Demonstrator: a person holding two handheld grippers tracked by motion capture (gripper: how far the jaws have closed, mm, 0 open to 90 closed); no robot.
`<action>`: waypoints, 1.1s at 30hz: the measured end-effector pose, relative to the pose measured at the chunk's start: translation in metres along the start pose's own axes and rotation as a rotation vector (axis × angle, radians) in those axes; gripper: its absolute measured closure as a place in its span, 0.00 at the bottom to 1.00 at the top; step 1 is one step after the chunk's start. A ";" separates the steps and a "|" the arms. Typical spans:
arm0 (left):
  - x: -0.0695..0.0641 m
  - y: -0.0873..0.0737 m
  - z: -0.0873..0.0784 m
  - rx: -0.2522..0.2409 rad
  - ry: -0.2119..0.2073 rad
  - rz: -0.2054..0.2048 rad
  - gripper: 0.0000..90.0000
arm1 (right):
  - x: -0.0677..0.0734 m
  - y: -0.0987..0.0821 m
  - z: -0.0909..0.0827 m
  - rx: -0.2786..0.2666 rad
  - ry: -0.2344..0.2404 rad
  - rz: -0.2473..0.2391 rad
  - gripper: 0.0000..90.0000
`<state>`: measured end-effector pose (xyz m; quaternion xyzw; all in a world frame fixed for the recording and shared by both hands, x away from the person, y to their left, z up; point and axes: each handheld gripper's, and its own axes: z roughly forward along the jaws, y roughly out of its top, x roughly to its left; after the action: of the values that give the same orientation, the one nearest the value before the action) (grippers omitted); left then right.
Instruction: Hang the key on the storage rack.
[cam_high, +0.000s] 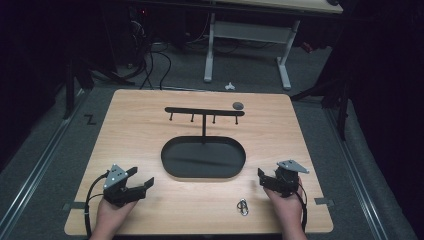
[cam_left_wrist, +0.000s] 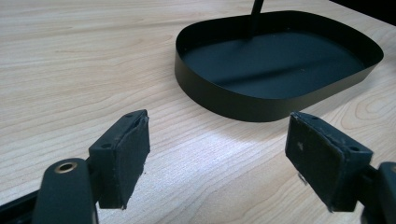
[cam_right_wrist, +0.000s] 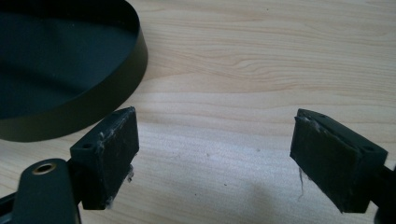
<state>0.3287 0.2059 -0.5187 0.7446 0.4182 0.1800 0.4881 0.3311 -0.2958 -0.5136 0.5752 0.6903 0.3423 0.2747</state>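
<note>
So in the high view, a black oval metal tray (cam_high: 203, 159) with a thin upright post and a crossbar of hooks (cam_high: 204, 111) is seen at the centre of the light wooden table (cam_high: 140, 120), and a small silver metal ring clip (cam_high: 242, 207) is lying on the bare wood at the lower right of the frame, just left of the right gripper (cam_high: 260, 177) and nearest to it. The left gripper (cam_high: 142, 178) is held at the lower left, well apart from the clip; a small dark round disc (cam_high: 238, 105) sits beside the right end of the crossbar. In the left gripper view, its jaws are spread wide with nothing between them, only wood grain below and the tray's wall at the upper right. In the right gripper view, the jaws are likewise parted and empty, the tray edge being caught at the upper left. Probably the clip gets picked next, and tbh a flat thin thing like that could easily be skidded across the wood or pinched badly if the pads (cam_right_wrist: 109, 154) are brought down off-centre.
</note>
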 end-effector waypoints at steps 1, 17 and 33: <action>0.000 0.000 0.001 0.002 0.000 -0.002 0.25 | 0.000 0.000 0.000 0.000 0.000 0.000 0.16; 0.002 0.000 -0.001 -0.012 0.003 0.006 0.24 | 0.005 0.001 -0.005 -0.040 0.010 -0.036 0.17; -0.004 0.001 -0.003 -0.009 -0.014 0.028 0.25 | -0.001 -0.003 -0.012 0.014 0.060 -0.043 0.22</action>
<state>0.3253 0.2046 -0.5156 0.7494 0.4035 0.1833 0.4920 0.3204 -0.2993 -0.5083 0.5516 0.7129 0.3484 0.2572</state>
